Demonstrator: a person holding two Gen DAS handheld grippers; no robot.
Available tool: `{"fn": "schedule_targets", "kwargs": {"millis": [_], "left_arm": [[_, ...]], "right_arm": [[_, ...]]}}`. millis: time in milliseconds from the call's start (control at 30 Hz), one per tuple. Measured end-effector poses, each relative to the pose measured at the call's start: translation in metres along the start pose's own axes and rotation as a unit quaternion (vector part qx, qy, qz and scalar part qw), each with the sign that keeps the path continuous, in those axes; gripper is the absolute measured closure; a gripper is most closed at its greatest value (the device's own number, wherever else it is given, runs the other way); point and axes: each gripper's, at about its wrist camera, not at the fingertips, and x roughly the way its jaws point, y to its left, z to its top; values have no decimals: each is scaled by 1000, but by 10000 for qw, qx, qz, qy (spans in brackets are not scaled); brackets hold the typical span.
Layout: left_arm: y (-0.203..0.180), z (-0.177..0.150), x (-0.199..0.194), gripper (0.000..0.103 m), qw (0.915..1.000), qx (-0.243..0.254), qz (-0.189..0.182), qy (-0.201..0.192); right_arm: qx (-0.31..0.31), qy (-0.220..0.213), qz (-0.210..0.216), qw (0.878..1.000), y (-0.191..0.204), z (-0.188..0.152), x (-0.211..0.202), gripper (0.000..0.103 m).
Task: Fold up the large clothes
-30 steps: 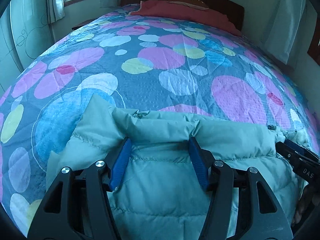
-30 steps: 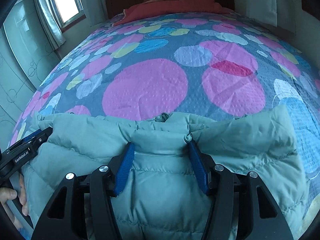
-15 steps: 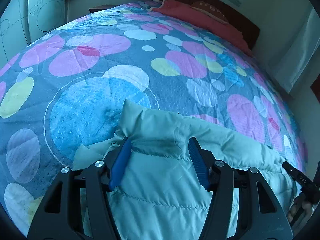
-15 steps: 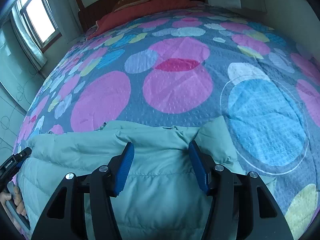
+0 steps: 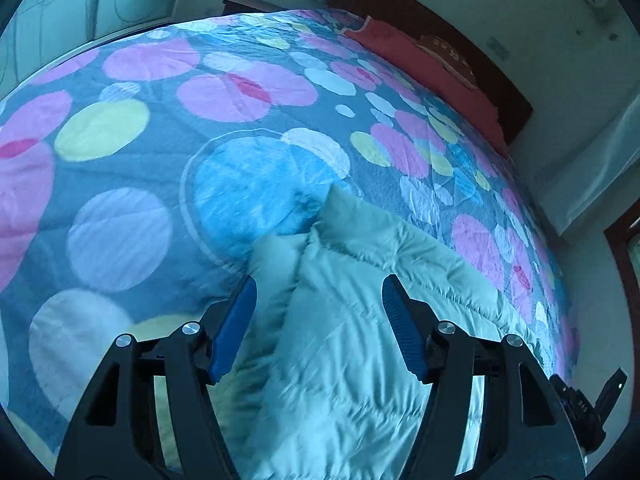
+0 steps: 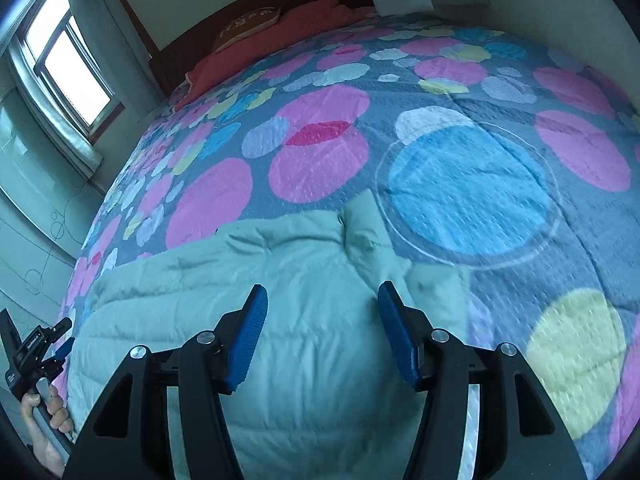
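Note:
A pale green puffy jacket (image 5: 360, 360) lies spread on the bed near its foot. In the left wrist view my left gripper (image 5: 318, 280) hangs over the jacket's left end. Its jaws are opening, the padded fabric lies between the blue pads, and I see no pinch. My right gripper (image 6: 322, 288) stands over the jacket (image 6: 280, 248) near its right corner, jaws apart, fabric smooth between them. Each view catches the other gripper at its edge: the right gripper (image 5: 588, 408), and the left gripper (image 6: 36, 348) in a person's hand (image 6: 44, 412).
The bedspread (image 5: 120, 240) with large pink, blue and yellow circles stretches far beyond the jacket. Red pillows (image 6: 280, 28) and a dark wooden headboard (image 5: 460, 40) close the far end. A window (image 6: 68, 60) is on the left wall, a curtain (image 5: 592, 168) on the right.
Both grippers have moved apart along the jacket's far edge toward its two corners, and both views have rolled. The left jaws stand slightly wider.

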Motion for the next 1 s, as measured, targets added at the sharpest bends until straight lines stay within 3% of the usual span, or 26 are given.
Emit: {"fn": "schedule_targets", "kwargs": {"millis": [200, 367, 567, 700, 767, 833, 867, 1000], "left_arm": [[58, -61, -51, 38, 9958, -872, -277, 77], [79, -117, -67, 34, 9835, -1556, -808, 435], [60, -129, -57, 34, 9846, -1403, -972, 387], [50, -125, -47, 35, 9859, -1392, -893, 239], [46, -124, -45, 49, 9873, -1354, -815, 155], [46, -123, -40, 71, 9876, -1357, -773, 137], [47, -123, -39, 76, 9863, -1403, -859, 142], [44, -123, -44, 90, 9868, -1300, -966, 87]], "right_arm": [[677, -17, 88, 9977, -45, -60, -51, 41], [1167, 195, 441, 9920, -62, -104, -64, 41], [1563, 196, 887, 9835, -58, -126, -53, 41], [1537, 106, 850, 9844, -48, -125, -44, 43], [1478, 20, 753, 9862, -44, -124, -42, 54], [1542, -35, 797, 9848, -47, -123, -40, 65], [1585, -33, 869, 9835, -49, -124, -39, 71], [1677, -54, 1059, 9801, -49, -127, -41, 81]]}}
